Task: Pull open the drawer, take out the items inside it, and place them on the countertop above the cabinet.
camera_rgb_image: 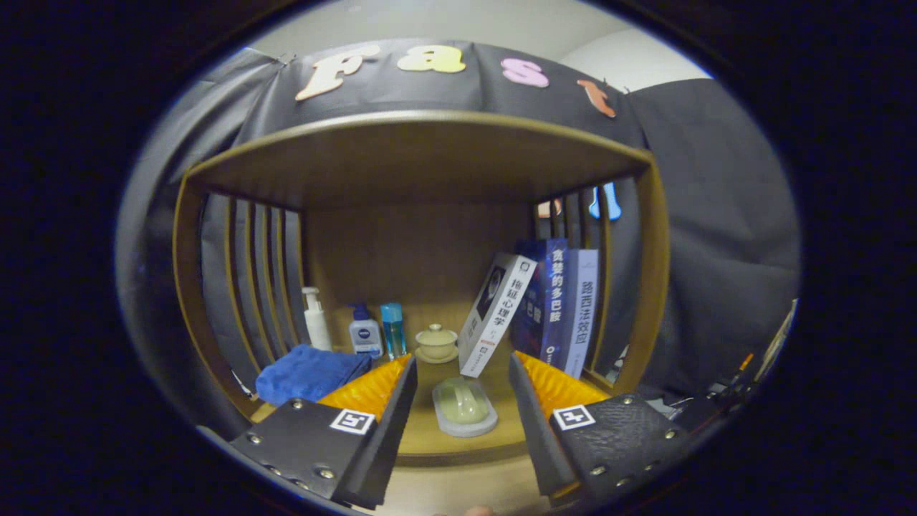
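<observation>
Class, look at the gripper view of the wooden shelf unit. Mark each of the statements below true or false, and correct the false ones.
1. The hand-held gripper grips the soap. False: its fingers stand open with nothing held; the soap dish lies between them.
2. A folded blue cloth lies beside the bottles. True.
3. All the books stand upright. False: the white book leans against the blue books.
4. A lidded cup sits beyond the soap dish. True.
5. The pump bottle stands among the books. False: it stands by the slatted wall opposite them.
</observation>
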Demonstrator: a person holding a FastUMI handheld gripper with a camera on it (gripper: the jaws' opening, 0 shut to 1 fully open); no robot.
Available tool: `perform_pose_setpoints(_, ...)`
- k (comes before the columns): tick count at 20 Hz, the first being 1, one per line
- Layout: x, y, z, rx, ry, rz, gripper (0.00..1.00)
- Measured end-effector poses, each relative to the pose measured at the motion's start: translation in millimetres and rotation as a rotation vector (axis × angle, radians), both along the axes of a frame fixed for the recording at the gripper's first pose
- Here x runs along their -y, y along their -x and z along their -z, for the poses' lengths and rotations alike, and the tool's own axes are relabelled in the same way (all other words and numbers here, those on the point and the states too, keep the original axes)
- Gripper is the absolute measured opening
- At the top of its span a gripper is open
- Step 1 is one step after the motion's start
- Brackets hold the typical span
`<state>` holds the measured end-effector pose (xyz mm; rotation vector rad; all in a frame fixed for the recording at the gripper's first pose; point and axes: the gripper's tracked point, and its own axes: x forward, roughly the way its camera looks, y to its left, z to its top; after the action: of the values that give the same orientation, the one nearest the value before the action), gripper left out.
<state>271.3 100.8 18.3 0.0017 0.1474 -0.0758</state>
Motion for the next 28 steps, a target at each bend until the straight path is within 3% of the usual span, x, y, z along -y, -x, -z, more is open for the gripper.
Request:
perform_pose_setpoints(7,-2,82,17,0.01,0.023,0.028,0.76)
perform_pose_setpoints(16,-15,149,82,-0.013,0.045,-0.025,0.76)
perform_pose_setpoints(25,7,174,146,-0.085,-0.04,0.008,0.76)
perform_pose_setpoints(28,4,173,152,-0.085,-0.045,0.0,0.87)
